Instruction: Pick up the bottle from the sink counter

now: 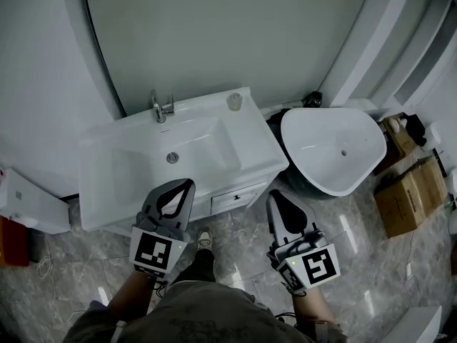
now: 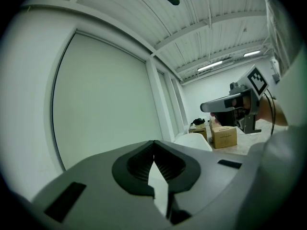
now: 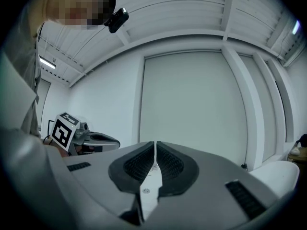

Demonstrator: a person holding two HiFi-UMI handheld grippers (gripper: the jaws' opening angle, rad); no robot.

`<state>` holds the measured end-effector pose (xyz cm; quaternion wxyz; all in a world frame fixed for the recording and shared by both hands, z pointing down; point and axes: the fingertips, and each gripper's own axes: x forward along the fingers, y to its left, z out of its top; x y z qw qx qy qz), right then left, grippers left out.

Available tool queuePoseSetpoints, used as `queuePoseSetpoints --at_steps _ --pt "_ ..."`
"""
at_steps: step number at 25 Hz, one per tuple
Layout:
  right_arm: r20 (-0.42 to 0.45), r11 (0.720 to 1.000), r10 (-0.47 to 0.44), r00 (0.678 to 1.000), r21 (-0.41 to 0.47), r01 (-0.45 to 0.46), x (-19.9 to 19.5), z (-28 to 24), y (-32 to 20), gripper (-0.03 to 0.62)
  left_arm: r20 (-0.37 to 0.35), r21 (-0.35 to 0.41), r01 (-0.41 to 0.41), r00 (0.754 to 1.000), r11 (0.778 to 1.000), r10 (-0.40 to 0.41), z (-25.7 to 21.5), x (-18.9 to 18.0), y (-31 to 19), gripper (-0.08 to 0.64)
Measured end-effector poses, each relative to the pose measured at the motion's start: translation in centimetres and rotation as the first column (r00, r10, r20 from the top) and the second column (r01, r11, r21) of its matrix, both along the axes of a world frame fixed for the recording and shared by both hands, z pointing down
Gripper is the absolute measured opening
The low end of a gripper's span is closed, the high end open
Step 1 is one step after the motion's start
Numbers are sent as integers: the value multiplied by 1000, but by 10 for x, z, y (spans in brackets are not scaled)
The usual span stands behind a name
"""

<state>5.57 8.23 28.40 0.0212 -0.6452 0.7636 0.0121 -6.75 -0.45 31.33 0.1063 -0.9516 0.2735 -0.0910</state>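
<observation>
A small clear bottle (image 1: 234,101) stands on the back right corner of the white sink counter (image 1: 246,138), to the right of the chrome faucet (image 1: 163,108). My left gripper (image 1: 187,184) hovers at the counter's front edge, below the basin, its jaws closed together with nothing between them. My right gripper (image 1: 275,194) is over the floor just right of the cabinet, also shut and empty. The left gripper view shows closed jaws (image 2: 153,143) and the right gripper (image 2: 230,104) beside them. The bottle is hidden in both gripper views; the right gripper's jaws (image 3: 156,143) point at the wall.
A white oval tub (image 1: 335,148) sits on the floor right of the cabinet. Cardboard boxes (image 1: 410,195) lie further right. A white box (image 1: 28,202) stands at the left. A drawer (image 1: 237,197) is in the cabinet front. My shoe (image 1: 205,240) is on the marble floor.
</observation>
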Motion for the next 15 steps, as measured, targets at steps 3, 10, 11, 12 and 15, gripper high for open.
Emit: queuePoseSetpoints --at_steps 3,10,11,12,15 --pt "15 1000 7 1000 10 -7 7 -4 -31 34 1 -14 -17 1000 1000 17 -1 10 -28 17" --pt "59 993 88 994 78 -92 36 -20 -98 34 -16 -28 -61 998 998 60 -7 36 -99 17" --pt "59 992 92 994 81 -97 39 -22 -108 34 -18 -28 -67 998 997 66 -8 40 -109 18" --pt "56 992 95 994 78 -100 42 -22 -119 34 -19 -28 -72 997 997 71 -8 44 -119 17" --pt "64 991 100 993 78 -105 53 -23 -150 34 -29 -26 -88 996 996 87 -11 58 -148 18"
